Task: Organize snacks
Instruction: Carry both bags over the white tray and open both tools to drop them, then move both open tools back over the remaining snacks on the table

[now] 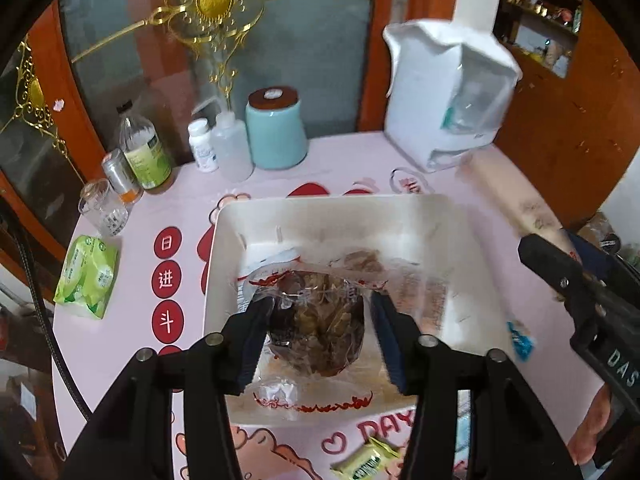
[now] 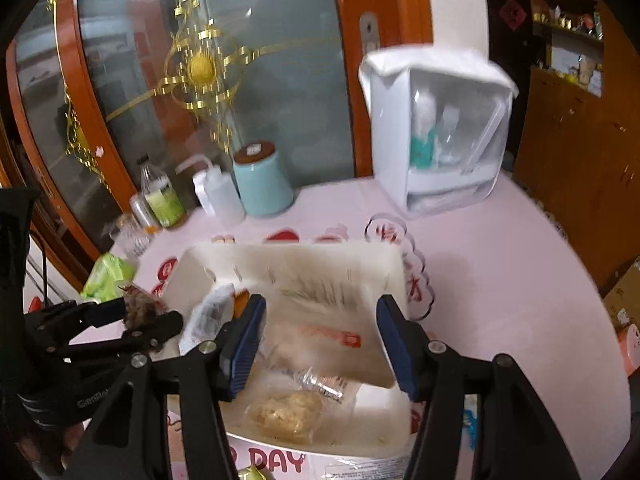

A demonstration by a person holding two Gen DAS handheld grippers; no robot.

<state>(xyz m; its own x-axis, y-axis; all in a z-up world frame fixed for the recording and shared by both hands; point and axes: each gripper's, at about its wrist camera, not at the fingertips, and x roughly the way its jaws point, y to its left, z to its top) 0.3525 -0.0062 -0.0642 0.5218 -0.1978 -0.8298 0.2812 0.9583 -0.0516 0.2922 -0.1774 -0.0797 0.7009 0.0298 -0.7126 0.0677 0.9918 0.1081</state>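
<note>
A white tray [image 1: 332, 204] [image 2: 188, 276] sits on the pink table. My left gripper [image 1: 323, 299] [image 2: 150, 312] hangs over the tray's left side, with a dark brown snack in clear wrap [image 1: 320, 332] [image 2: 138, 310] between its jaws. The left pad touches it and the right pad stands just clear, so the gripper is open. My right gripper [image 2: 320, 300] [image 1: 548, 240] is shut on a flat white packet with a red label [image 2: 328, 320] [image 1: 504, 192], which sticks out ahead over the tray. A pale crumbly snack in clear wrap [image 2: 288, 408] lies in the tray below it.
Along the back stand a teal jar [image 1: 274, 136], a squeeze bottle [image 1: 232, 148], a pill bottle [image 1: 202, 144], a green-labelled bottle [image 1: 144, 148] and a white organizer box [image 1: 448, 96]. A green tissue pack [image 1: 86, 276] lies left. A yellow-green candy [image 1: 364, 460] lies in front of the tray.
</note>
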